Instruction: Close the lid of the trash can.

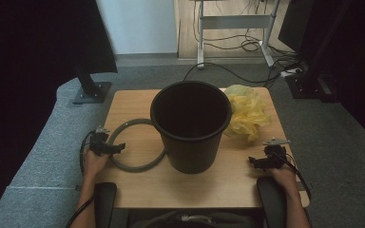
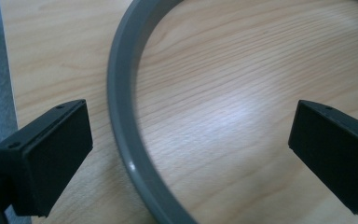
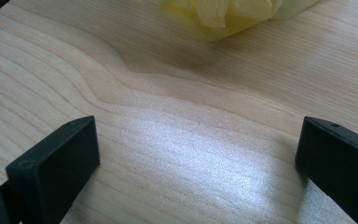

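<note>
Left gripper view, grey ring (image 2: 121, 116) between wide-open left hand-held gripper (image 2: 189, 140) jaws, ungrasped

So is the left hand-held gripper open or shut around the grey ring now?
Open. The left hand-held gripper has its jaws wide apart, straddling the grey ring without touching it.

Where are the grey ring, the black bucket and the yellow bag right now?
grey ring (image 2: 121, 140): left gripper view, on its curved band between the open jaws.
black bucket (image 1: 190, 147): high view, on its outer wall.
yellow bag (image 1: 247, 114): high view, on its crumpled middle.
</note>
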